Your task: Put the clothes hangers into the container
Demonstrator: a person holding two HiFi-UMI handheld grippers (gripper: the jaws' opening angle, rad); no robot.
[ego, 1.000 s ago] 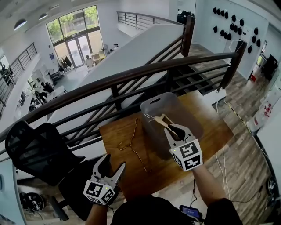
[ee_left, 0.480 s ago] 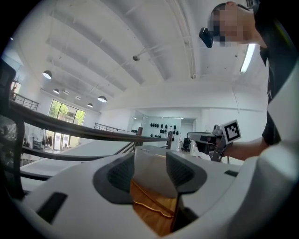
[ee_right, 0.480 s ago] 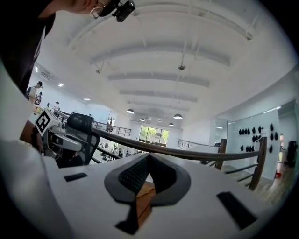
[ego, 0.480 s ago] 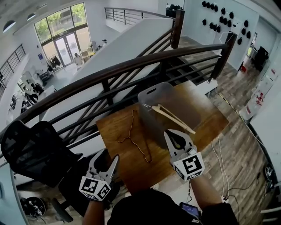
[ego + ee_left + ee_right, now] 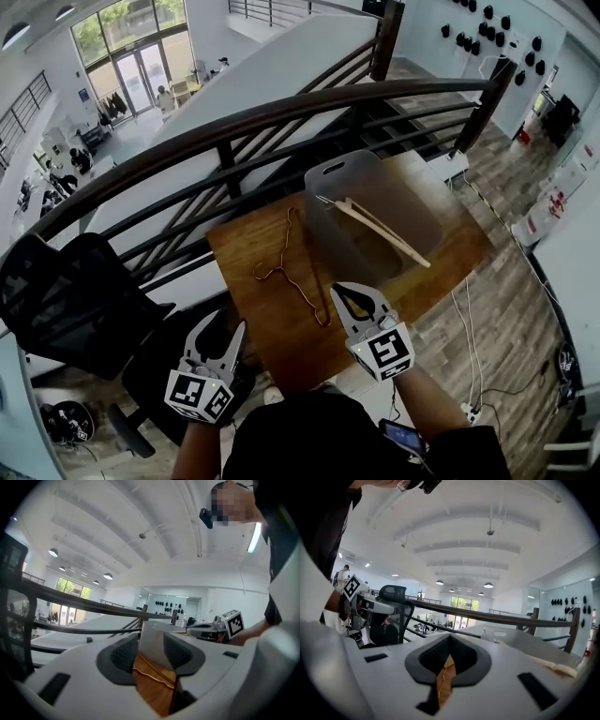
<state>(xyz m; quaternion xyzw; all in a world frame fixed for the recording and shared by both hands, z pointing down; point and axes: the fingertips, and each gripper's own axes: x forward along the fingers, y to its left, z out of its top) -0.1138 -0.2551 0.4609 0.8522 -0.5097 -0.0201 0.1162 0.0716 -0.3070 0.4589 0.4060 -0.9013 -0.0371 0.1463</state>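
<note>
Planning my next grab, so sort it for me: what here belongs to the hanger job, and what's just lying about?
Job: container; wooden hanger lying across it; wire hanger flat on the table.
Lying about: black office chair left of the table; cables on the floor to the right.

Wooden bench (image 5: 279, 349): translucent grey container (image 5: 325, 232) sits toward the far right corner. Thin wire hanger (image 5: 282, 270) lies flat between it and the left edge.
</note>
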